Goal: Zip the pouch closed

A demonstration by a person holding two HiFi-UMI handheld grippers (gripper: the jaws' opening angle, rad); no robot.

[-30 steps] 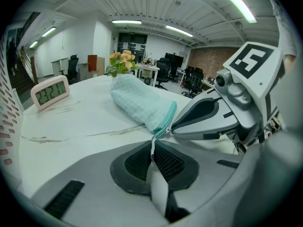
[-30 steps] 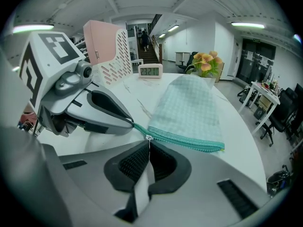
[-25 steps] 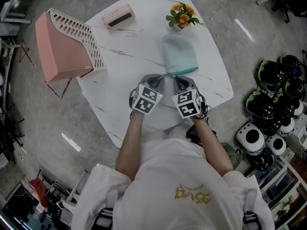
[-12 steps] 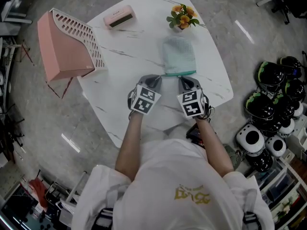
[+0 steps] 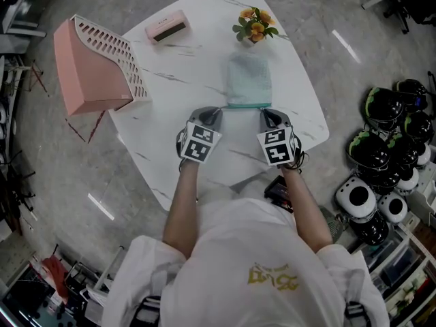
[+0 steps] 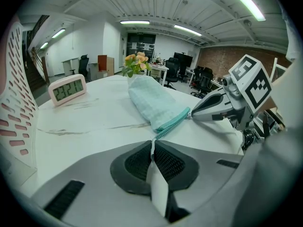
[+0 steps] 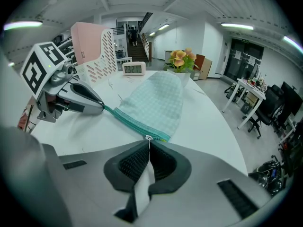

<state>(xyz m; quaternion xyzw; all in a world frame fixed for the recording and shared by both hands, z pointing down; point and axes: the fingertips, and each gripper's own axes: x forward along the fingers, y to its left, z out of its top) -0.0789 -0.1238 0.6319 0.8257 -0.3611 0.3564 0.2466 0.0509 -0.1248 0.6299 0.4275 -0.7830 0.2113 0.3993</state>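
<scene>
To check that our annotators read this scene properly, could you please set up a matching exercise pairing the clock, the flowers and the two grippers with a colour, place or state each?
Column A
1. clock
2. flowers
3. left gripper
4. right gripper

Column B
a. fingers shut on the zip pull
b. orange, just beyond the pouch
c. fingers shut on the left end of the zip
d. pink, left of the flowers

Pairs: 1-d, 2-b, 3-c, 4-a
</scene>
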